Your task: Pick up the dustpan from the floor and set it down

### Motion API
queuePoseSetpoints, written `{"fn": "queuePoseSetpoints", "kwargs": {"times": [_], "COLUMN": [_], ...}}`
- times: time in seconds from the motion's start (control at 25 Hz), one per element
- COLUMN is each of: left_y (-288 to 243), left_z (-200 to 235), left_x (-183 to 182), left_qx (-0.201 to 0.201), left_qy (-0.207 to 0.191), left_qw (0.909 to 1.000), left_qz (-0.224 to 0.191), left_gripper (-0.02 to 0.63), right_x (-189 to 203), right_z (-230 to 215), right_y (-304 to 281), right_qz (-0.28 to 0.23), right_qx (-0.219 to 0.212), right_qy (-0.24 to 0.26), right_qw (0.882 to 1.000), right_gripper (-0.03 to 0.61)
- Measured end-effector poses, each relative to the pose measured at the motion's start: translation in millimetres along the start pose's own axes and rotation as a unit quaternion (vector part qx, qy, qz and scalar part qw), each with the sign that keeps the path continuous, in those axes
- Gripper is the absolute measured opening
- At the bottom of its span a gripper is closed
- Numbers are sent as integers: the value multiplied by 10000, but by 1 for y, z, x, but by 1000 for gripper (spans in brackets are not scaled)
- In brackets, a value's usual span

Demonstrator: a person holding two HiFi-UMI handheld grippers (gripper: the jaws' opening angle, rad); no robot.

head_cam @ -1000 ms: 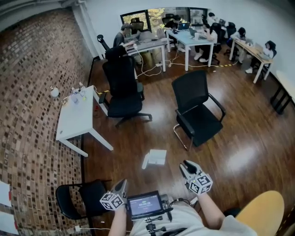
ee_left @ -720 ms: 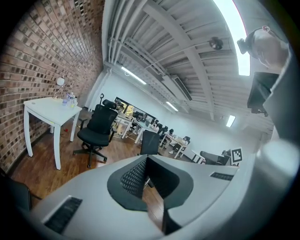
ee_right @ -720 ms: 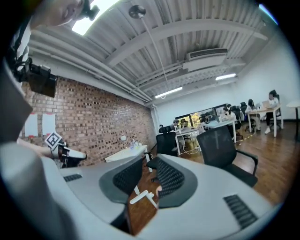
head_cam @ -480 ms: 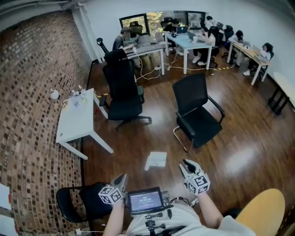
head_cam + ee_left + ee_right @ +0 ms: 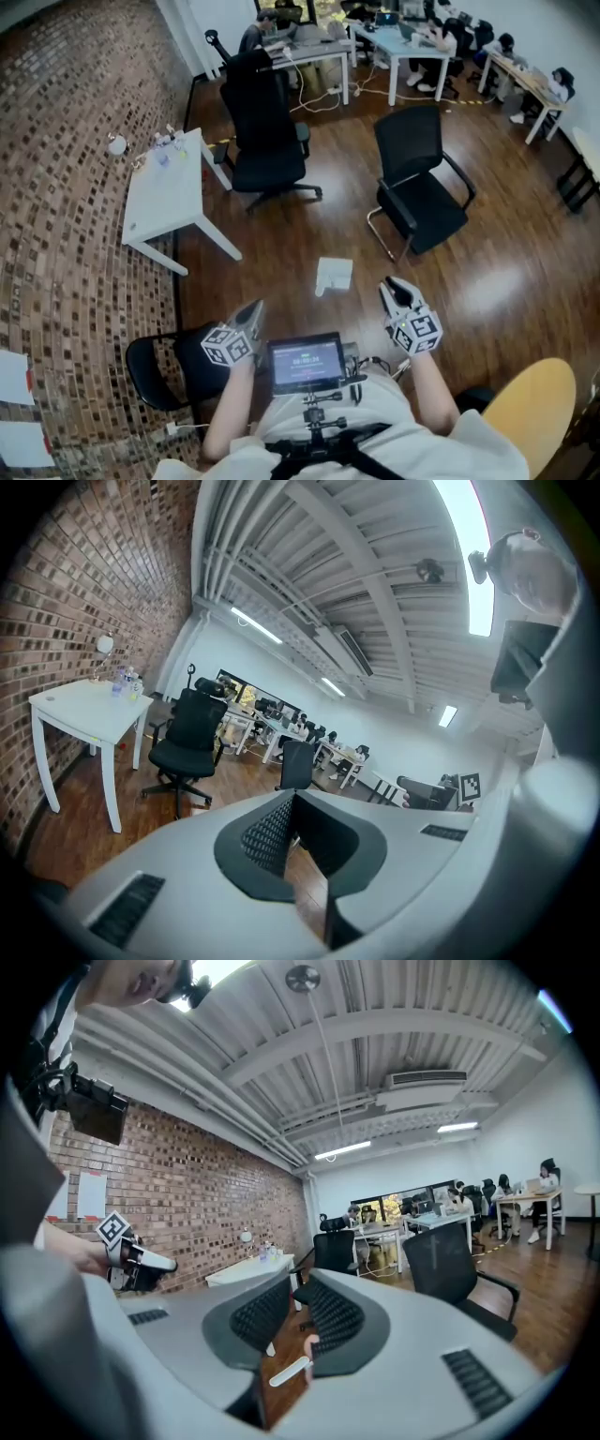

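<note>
Jaws of the left gripper (image 5: 253, 312) are pressed together, empty. Farther out, the white dustpan (image 5: 334, 275) lies on the wood floor (image 5: 281, 253), untouched. The right gripper (image 5: 394, 286) has just been closing; its jaws stand slightly apart, with nothing between them.

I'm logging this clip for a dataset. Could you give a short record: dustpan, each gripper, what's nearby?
dustpan: white, lying on the wooden floor, ahead of both grippers, untouched
left gripper: jaws shut, empty
right gripper: jaws slightly apart, have just been closing, gripping nothing
nearby: black swivel chair and black armchair beyond the dustpan; white table to the left
</note>
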State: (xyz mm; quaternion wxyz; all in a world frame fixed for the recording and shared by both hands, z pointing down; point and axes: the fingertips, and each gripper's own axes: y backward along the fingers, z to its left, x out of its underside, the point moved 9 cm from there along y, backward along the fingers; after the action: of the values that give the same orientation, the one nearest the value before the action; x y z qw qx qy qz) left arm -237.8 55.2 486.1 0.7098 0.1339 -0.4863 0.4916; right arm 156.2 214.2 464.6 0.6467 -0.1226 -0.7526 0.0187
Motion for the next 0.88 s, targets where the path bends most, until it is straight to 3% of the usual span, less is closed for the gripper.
{"fn": "queuePoseSetpoints", "kwargs": {"times": [0.32, 0.88], "left_y": [13, 12], "left_z": [28, 32], "left_x": [-11, -4], "left_qx": [40, 107], "left_qy": [173, 248], "left_qw": [9998, 9994], "left_qz": [21, 199], "left_gripper": [0, 0], "right_x": [-8, -3], "right_z": [29, 35], "right_y": [-28, -38], "right_qz": [83, 151], "right_qx": [-15, -42], "right_qy": [-69, -235], "right_qw": [9999, 9996], "right_gripper": [15, 14]}}
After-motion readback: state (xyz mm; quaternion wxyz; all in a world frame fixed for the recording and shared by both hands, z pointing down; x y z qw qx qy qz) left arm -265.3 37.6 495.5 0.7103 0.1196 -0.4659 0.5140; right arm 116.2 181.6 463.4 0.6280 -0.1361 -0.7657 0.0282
